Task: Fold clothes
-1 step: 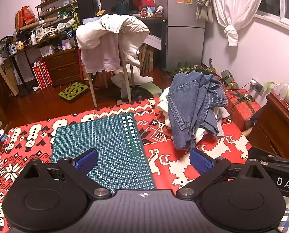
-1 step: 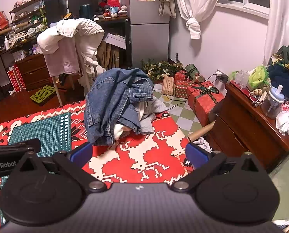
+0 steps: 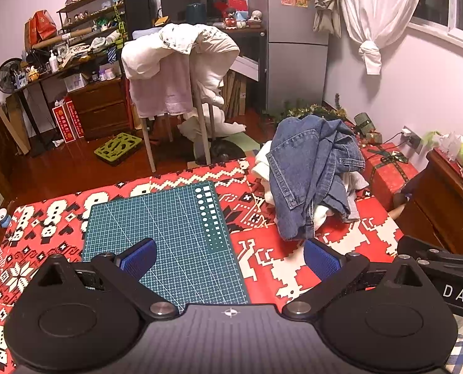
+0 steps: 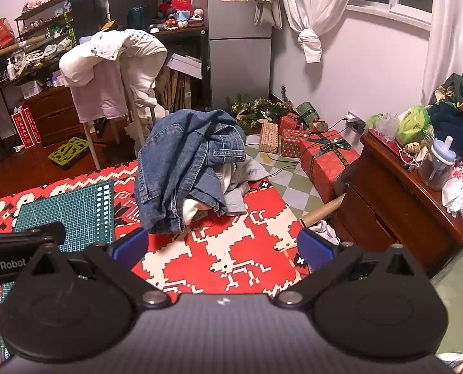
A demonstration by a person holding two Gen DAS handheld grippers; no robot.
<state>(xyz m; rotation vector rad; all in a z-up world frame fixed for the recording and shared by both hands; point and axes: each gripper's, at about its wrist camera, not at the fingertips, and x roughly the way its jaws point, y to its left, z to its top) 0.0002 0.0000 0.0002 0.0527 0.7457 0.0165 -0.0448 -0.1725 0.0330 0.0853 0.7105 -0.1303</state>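
Note:
A heap of clothes lies on the red patterned cloth (image 3: 262,268) at its far right. Blue denim jeans (image 3: 309,171) (image 4: 188,162) are on top, with white and grey garments (image 4: 241,199) showing beneath. My left gripper (image 3: 230,257) hovers open over the near edge of a green cutting mat (image 3: 169,224), to the left of and nearer than the heap, and holds nothing. My right gripper (image 4: 222,247) stands open above the red cloth (image 4: 219,249), just short of the heap, with nothing between its blue pads. Both are apart from the clothes.
A chair draped with white garments (image 3: 181,62) stands on the floor behind the cloth. A dark wooden cabinet (image 4: 403,193) with clutter on it flanks the right side. Wrapped gift boxes (image 4: 328,159) sit beyond the heap. A grey fridge (image 3: 293,46) stands at the back wall.

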